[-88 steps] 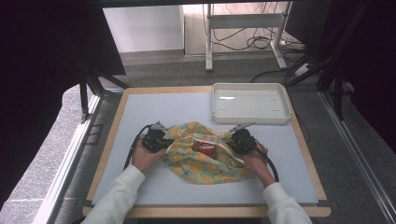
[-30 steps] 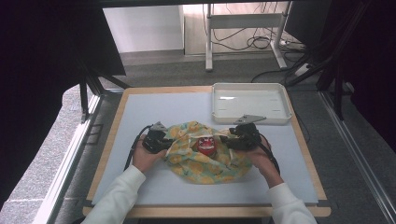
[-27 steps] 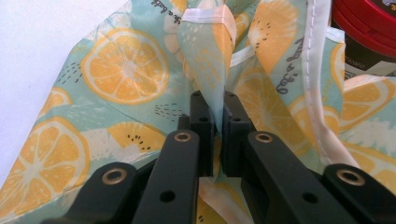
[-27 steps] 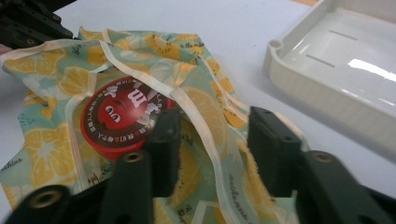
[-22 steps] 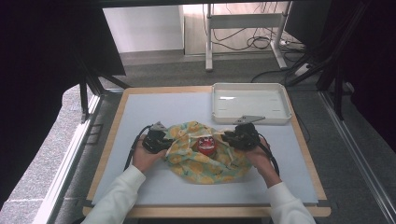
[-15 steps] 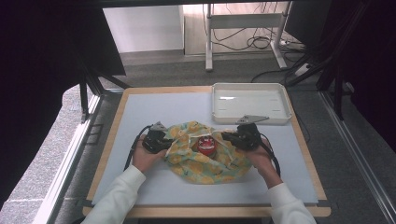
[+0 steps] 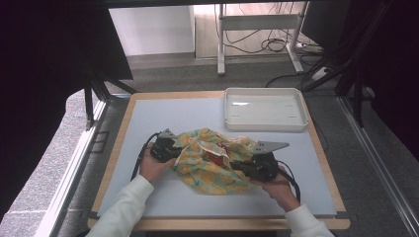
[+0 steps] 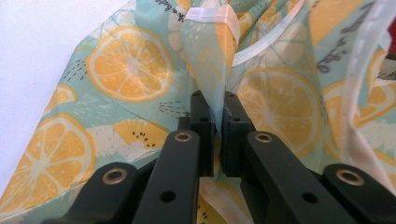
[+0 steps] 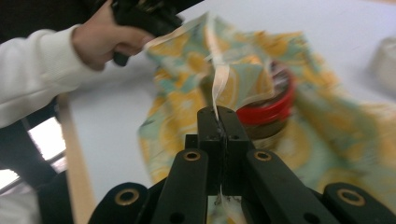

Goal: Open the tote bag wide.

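We hold the lemon-print cloth [image 7: 207,165] from both sides, and it lies crumpled near the middle of the table [image 7: 148,118], closer to our edge. Our left gripper [image 8: 215,122] has its jaws closed on an upstanding fold of the fabric, pinching it thin between the pads. Our right gripper [image 9: 220,128] is clamped on the white hem [image 9: 219,81], which rises in a taut strip from between its jaws. We judge this two-sided hold is meant to draw the cloth apart or lift it clear of what it wraps. A jar with a red lid [image 9: 268,109] sits in the folds, half covered, just beyond the right gripper's tips; in the high view its red shows through the opening at the cloth's middle. The jar is the thing most in the way: pulling the fabric could tip or drag it. A white tray [image 7: 264,109] stands well apart at the far right, bare inside.
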Demonstrator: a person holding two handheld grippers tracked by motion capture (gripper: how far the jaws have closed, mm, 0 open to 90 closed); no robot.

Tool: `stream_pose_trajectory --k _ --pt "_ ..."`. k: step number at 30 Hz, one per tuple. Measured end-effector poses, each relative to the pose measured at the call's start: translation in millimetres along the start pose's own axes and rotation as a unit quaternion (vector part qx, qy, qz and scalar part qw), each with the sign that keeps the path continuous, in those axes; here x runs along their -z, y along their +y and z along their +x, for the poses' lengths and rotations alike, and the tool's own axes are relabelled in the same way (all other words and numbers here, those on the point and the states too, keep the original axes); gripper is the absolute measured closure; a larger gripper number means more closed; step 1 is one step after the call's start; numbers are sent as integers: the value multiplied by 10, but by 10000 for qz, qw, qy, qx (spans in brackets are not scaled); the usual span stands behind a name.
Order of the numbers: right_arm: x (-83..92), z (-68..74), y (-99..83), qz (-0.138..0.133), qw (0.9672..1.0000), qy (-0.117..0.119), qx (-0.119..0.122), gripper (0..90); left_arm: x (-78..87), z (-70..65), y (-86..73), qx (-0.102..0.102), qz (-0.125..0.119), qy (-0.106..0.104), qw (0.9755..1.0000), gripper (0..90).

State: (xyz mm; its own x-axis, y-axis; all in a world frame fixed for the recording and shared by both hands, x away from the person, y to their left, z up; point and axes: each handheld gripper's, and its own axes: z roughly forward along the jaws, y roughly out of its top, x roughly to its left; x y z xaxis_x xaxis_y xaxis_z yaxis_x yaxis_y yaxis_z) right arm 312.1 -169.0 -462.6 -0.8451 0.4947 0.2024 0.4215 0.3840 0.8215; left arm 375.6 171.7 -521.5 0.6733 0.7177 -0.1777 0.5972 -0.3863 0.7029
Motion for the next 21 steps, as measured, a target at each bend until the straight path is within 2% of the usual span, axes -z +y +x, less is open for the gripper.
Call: stream_pose_trajectory --k 5,8,10,11,12,15,18,21 --pt "-53 113 -191 302 9995 74 86 889 0 3 0 11 -8 0 10000 867" --pt "-57 129 -258 352 9993 100 49 889 6 10 1 -11 3 6 10000 867" --pt "-86 162 -355 521 9986 126 24 889 2 3 1 -6 -4 11 10000 867" --pt "-86 162 -355 521 9986 126 24 889 2 3 1 -6 -4 11 10000 867" --pt "-119 191 -412 670 9976 151 53 889 -3 0 1 -2 3 16 10000 867" --pt "-151 217 -455 812 9965 177 63 889 -5 1 0 -9 17 12 10000 867" --pt "-204 244 -552 1116 9936 176 42 889 -9 9 -2 -3 35 14 10000 866" --pt "-209 242 -597 1239 9922 155 -7 889 -12 14 -5 22 25 14 10000 866"
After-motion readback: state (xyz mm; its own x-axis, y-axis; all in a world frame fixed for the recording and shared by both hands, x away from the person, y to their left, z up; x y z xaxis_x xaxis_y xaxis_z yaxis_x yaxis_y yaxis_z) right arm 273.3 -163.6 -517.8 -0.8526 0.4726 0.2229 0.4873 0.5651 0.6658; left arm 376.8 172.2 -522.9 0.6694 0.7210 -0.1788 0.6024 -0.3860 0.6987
